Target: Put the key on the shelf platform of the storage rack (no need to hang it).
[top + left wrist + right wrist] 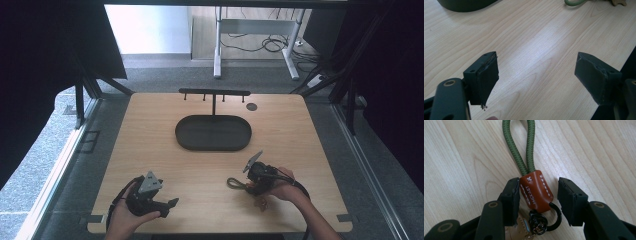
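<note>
Two grippers at work over a pale wooden table (150, 135). The right gripper (538, 195) hangs low over a key strap (535, 191) lying flat on the wood near the person's right hand (282, 186). Its jaws stand apart, one on each side of the strap's leather tab; the left pad looks to be touching or just beside the tab's edge, the right pad has a clear gap. Nothing is clamped yet. My reading: the gripper straddles the tab because that is the stiffest, thickest part to pinch, better than the soft cord.

The left gripper (536, 75) rests near the table's front edge, jaws wide apart with bare wood between them, well apart from the strap. It seems to be waiting its turn.

Strap, as seen: a loop of olive-green braided cord (520, 147), both ends gathered into a folded reddish-brown leather tab with white stitching and stamped lettering. Below the tab a black metal ring (554, 216), and a tan piece (517, 227) half hidden under the left jaw; I cannot tell what it is.

Farther back: a dark oval tray (213, 133) under a black rack with small hooks (214, 92). Likely the strap's loop is meant for one of those hooks.
</note>
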Demonstrator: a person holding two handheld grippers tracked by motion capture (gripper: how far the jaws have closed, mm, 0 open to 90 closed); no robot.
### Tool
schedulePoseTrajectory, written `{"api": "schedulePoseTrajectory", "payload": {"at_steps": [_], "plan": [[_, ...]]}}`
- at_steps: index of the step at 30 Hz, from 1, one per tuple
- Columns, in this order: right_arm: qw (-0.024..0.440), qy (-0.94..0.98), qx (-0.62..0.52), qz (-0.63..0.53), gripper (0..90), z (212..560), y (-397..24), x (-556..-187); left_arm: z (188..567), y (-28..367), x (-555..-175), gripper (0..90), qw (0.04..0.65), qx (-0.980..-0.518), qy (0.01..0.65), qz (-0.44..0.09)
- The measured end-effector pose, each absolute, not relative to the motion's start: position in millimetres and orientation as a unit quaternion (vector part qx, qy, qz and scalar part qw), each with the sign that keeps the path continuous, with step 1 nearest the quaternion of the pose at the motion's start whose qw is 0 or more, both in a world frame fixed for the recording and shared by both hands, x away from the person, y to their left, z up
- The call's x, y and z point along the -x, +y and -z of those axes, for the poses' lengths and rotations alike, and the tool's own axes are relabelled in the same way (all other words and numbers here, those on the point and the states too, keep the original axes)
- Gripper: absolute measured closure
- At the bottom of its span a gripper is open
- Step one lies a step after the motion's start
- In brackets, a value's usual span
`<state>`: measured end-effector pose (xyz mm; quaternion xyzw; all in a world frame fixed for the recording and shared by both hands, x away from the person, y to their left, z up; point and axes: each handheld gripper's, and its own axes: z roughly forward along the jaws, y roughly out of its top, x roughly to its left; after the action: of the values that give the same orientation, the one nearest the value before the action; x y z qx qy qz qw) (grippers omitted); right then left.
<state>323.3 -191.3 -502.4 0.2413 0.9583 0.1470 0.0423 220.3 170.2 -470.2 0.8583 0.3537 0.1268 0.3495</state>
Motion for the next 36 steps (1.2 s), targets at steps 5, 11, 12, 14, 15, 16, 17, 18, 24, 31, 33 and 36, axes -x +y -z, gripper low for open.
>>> {"api": "schedulePoseTrajectory", "payload": {"at_steps": [5, 11, 12, 14, 15, 16, 17, 18, 24, 31, 33, 36], "plan": [[0.041, 0.960, -0.237, -0.144, 53.4, 503.2, -191.5, -322.9, 470.2, 170.3, -220.3, 19.8, 0.349, -0.858, 0.354, -0.128], [0.035, 0.959, -0.243, -0.143, 63.2, 502.6, -192.8, -324.6, 471.0, 169.0, -220.6, 19.8, 0.348, -0.859, 0.353, -0.126], [0.035, 0.958, -0.246, -0.143, 65.4, 502.4, -193.3, -325.2, 471.0, 169.0, -220.6, 19.8, 0.348, -0.859, 0.353, -0.126], [0.034, 0.957, -0.252, -0.143, 66.1, 502.3, -194.6, -326.4, 471.0, 169.2, -220.6, 19.8, 0.348, -0.859, 0.353, -0.126], [0.034, 0.957, -0.251, -0.144, 66.4, 502.4, -195.0, -326.8, 471.0, 169.4, -220.6, 19.8, 0.348, -0.859, 0.353, -0.126], [0.034, 0.957, -0.251, -0.144, 66.4, 502.4, -195.0, -326.8, 471.0, 169.4, -220.6, 19.8, 0.348, -0.859, 0.353, -0.126], [0.035, 0.957, -0.252, -0.140, 66.8, 501.9, -194.4, -326.5, 471.0, 169.5, -220.6, 19.8, 0.348, -0.859, 0.354, -0.126], [0.035, 0.957, -0.252, -0.140, 66.8, 501.9, -194.4, -326.5, 471.0, 169.5, -220.6, 19.8, 0.348, -0.859, 0.354, -0.126], [0.031, 0.956, -0.255, -0.139, 67.3, 501.5, -194.1, -327.6, 471.4, 169.2, -220.8, 19.8, 0.348, -0.859, 0.354, -0.126], [0.023, 0.950, -0.266, -0.165, 67.4, 486.5, -200.4, -328.5, 471.2, 169.9, -221.1, 19.8, 0.347, -0.859, 0.354, -0.127], [0.023, 0.948, -0.269, -0.168, 67.4, 484.2, -200.7, -328.0, 471.2, 169.5, -221.0, 19.8, 0.347, -0.859, 0.354, -0.127], [0.029, 0.943, -0.273, -0.186, 67.4, 473.2, -204.1, -327.3, 470.7, 169.3, -220.5, 19.8, 0.349, -0.858, 0.354, -0.127]]}}
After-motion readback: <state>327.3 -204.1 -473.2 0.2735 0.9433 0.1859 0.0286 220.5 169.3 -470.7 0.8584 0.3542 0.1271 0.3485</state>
